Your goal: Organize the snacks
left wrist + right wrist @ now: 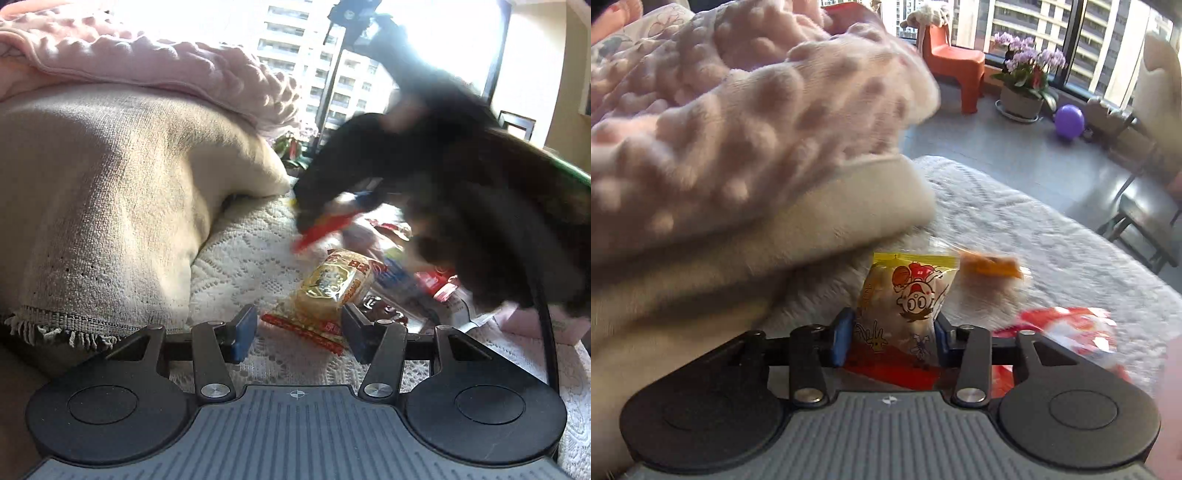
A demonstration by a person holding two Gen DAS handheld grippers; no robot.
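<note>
In the left wrist view my left gripper (299,334) is open just above the white lace cover, with a yellow rice-cracker packet (328,295) with red trim lying between and beyond its fingertips. The right gripper shows there as a blurred dark shape (424,166) holding a red-edged packet (321,229) above a pile of snack packets (417,284). In the right wrist view my right gripper (893,332) is shut on a yellow cartoon snack packet (908,299), held upright above the cover. An orange-topped packet (988,273) and a red-and-white packet (1067,328) lie nearby.
A beige cushion (110,206) with a pink bobbled blanket (155,62) on top rises at the left. The white lace cover (1052,240) stretches right to its edge. Beyond it are grey floor, an orange chair (955,66), potted orchids (1027,81) and a purple balloon (1069,120).
</note>
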